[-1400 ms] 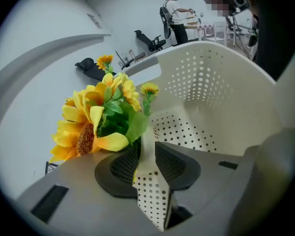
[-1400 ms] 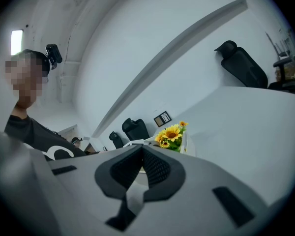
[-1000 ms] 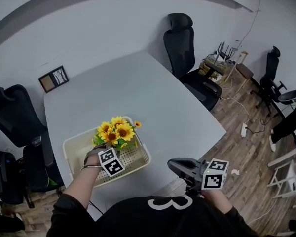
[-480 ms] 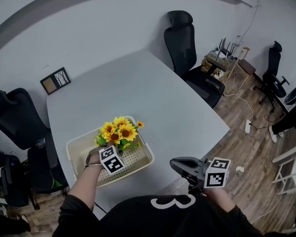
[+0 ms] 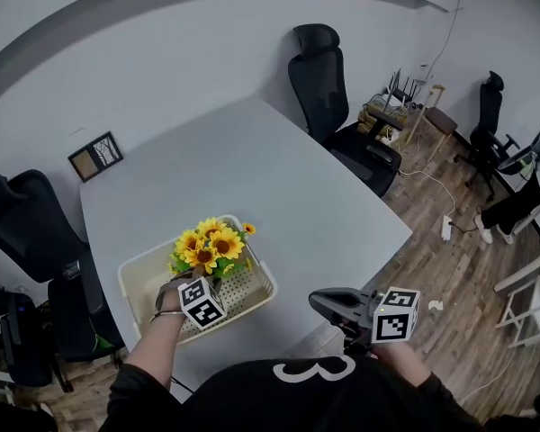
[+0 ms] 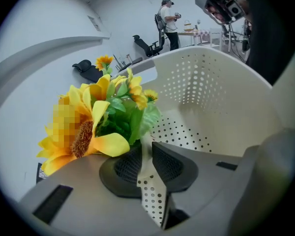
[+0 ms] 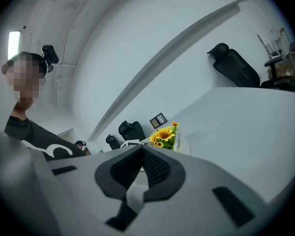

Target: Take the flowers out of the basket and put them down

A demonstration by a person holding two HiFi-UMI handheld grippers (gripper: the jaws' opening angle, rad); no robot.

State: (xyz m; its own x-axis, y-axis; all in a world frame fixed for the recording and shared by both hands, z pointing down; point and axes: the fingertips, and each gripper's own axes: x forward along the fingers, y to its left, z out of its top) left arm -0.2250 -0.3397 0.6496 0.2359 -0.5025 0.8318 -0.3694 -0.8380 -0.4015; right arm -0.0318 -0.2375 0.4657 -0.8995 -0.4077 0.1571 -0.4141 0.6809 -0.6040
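A bunch of yellow sunflowers (image 5: 207, 246) with green leaves stands in the cream perforated basket (image 5: 256, 288) near the table's front left corner. My left gripper (image 5: 202, 275) reaches down into the basket from the near side. In the left gripper view its jaws (image 6: 146, 149) have just been closing to a narrow slit, with the foot of the flowers (image 6: 120, 114) pinched at the tips and the basket floor (image 6: 187, 132) showing behind. My right gripper (image 5: 319, 301) hangs off the table's front edge, shut with nothing in it (image 7: 142, 151). It faces the flowers (image 7: 164, 134) from afar.
The grey table (image 5: 279, 178) stretches bare beyond and right of the basket. A small picture frame (image 5: 95, 156) lies at its far left corner. Black office chairs (image 5: 328, 70) (image 5: 22, 223) stand at the far right and the left. Wooden floor lies to the right.
Both grippers stay where they were. The left one remains at the flowers in the basket. Only the head view has shifted slightly.
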